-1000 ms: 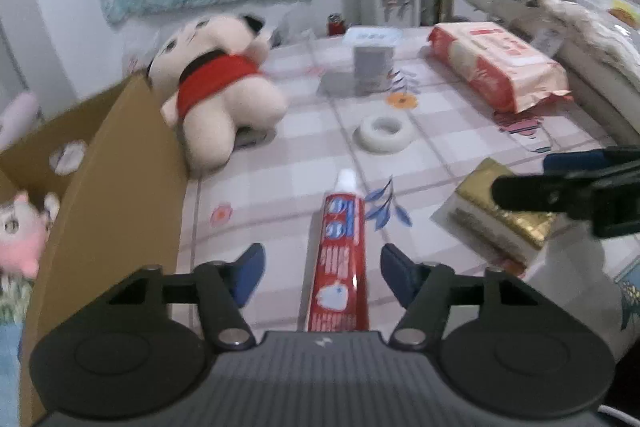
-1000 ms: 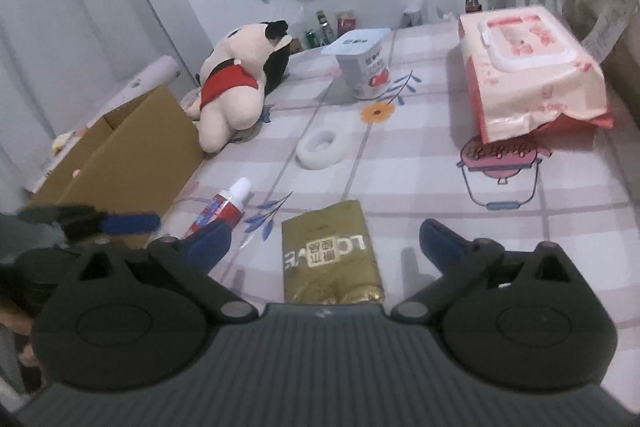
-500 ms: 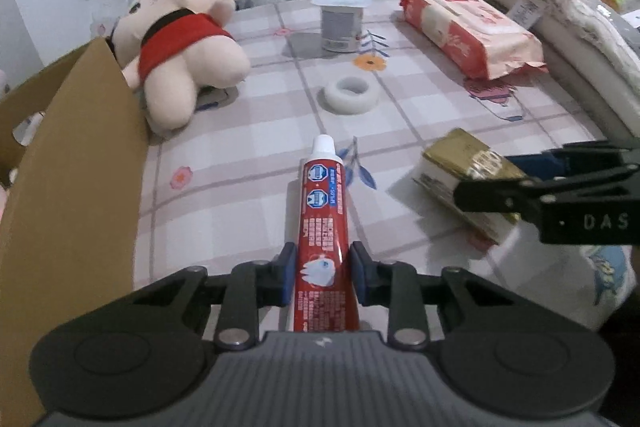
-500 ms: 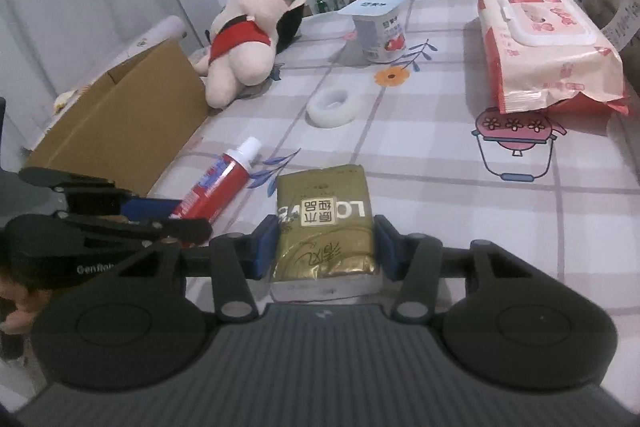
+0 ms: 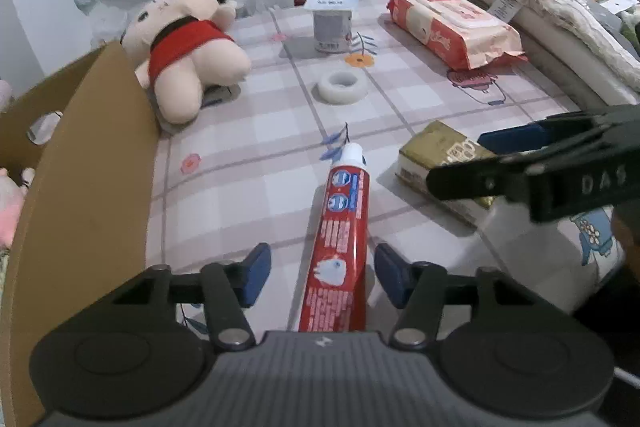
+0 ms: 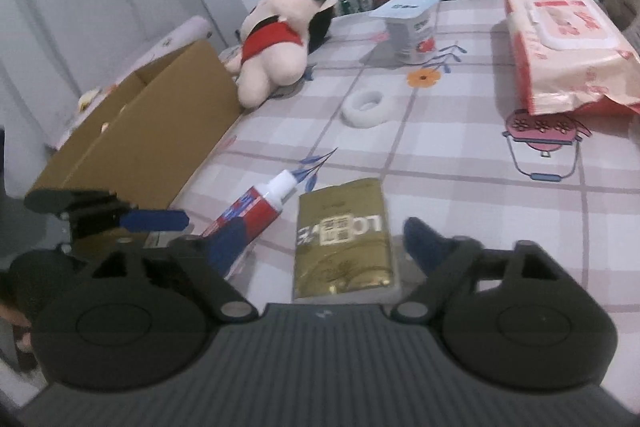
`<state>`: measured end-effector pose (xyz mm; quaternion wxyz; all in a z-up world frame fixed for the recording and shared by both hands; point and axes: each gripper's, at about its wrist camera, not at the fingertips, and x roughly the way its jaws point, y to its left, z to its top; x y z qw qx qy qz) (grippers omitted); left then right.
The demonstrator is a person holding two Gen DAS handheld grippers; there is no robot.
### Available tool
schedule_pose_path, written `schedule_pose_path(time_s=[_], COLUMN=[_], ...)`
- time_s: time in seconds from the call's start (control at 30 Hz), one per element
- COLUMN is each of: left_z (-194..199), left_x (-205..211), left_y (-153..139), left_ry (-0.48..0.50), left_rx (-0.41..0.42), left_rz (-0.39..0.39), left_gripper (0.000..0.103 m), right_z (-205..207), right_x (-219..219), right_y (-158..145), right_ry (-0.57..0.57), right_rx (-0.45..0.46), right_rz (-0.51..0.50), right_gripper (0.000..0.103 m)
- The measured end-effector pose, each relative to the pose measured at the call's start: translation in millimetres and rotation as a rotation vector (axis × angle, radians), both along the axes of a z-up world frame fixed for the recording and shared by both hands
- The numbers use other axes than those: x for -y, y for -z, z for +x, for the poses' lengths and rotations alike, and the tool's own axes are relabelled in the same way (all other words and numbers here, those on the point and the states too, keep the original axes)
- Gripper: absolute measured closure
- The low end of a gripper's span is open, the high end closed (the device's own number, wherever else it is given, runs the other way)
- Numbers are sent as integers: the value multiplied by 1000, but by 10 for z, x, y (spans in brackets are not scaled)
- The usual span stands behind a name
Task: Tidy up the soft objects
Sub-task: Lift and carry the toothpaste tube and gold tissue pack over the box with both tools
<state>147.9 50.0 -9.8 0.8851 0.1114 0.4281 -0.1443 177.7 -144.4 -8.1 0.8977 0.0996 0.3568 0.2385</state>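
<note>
A red toothpaste tube (image 5: 340, 247) lies on the checked cloth between the jaws of my left gripper (image 5: 322, 273). The jaws are opening and the pads stand clear of the tube. A gold foil packet (image 6: 344, 239) lies between the jaws of my right gripper (image 6: 324, 239). These jaws are opening too, with gaps on both sides of the packet. A cream plush doll in a red bib (image 5: 188, 43) lies at the back left, beside the open cardboard box (image 5: 88, 187). A pink plush toy (image 5: 8, 203) sits inside the box.
A wet-wipes pack (image 5: 452, 27), a white lidded cup (image 5: 332, 23) and a white tape ring (image 5: 342, 87) sit further back on the table. Bedding and bags are piled along the right edge. The box wall stands close on the left.
Half a second ago both grippers were shut, the left on the toothpaste tube and the right on the gold packet. Both have since let go, and the two things still lie on the cloth.
</note>
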Motion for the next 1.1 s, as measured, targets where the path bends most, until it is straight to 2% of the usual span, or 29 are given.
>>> schedule_pose_path(time_s=[0.13, 0.17, 0.2, 0.23, 0.3, 0.37, 0.47, 0.63, 0.73, 0.9, 1.0, 1.1], left_z=[31, 38, 34, 18, -11, -53, -96, -187, -231, -475, -702, -1003], left_x=[-21, -17, -7, 14, 70, 103, 72, 12, -74, -272, -522, -853], left_y=[46, 68, 86, 74, 53, 47, 18, -94, -234, -607, -955, -1325], left_ry=[-3, -2, 4, 18, 5, 37, 36, 28, 18, 31, 14, -42], left_rx=[-40, -41, -35, -23, -27, -25, -44, -10, 3, 63, 86, 167], left_rz=[-29, -31, -27, -21, 13, 23, -7, -1, -24, -93, -201, -234], left_gripper=[51, 72, 72, 73, 73, 73, 73, 73, 73, 73, 73, 73], right_z=[10, 1, -12, -34, -81, -126, -212, -376, -471, -608, -647, -650], right_x=[-109, -127, -122, -106, -30, -11, -18, -1, 60, -27, -219, -510], right_y=[72, 70, 70, 57, 25, 5, -51, -157, -260, -617, -924, -1245], right_ry=[-28, -29, -5, 39, 80, 90, 66, 75, 90, 38, -25, -99], right_rx=[-19, -14, -7, 4, 23, 44, 70, 120, 137, 197, 245, 289], right_rz=[-58, -70, -73, -93, -65, -71, -45, -14, 31, 74, 86, 111], right_gripper=[16, 20, 33, 54, 54, 55, 55, 54, 54, 54, 54, 54])
